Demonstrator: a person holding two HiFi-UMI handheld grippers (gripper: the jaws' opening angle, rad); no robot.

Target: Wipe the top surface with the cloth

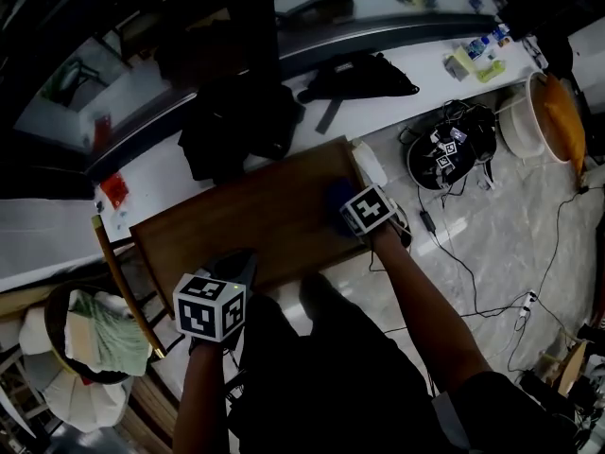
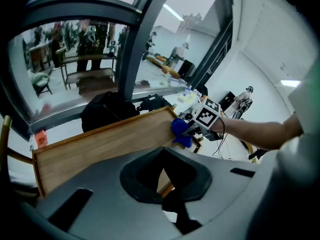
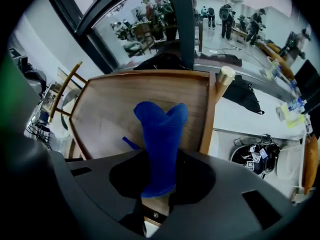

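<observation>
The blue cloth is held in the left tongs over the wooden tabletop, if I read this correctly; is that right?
Not quite: the blue cloth is held in the right tongs, not the left, over the wooden tabletop. The right gripper view shows it clamped between them.

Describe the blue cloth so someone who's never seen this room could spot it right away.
Start at the brown wooden table top in the middle of the head view. At its right-hand end, the right tool grips a blue cloth on the wood. It is the only bright blue thing there; the bags beyond it are black.
</observation>
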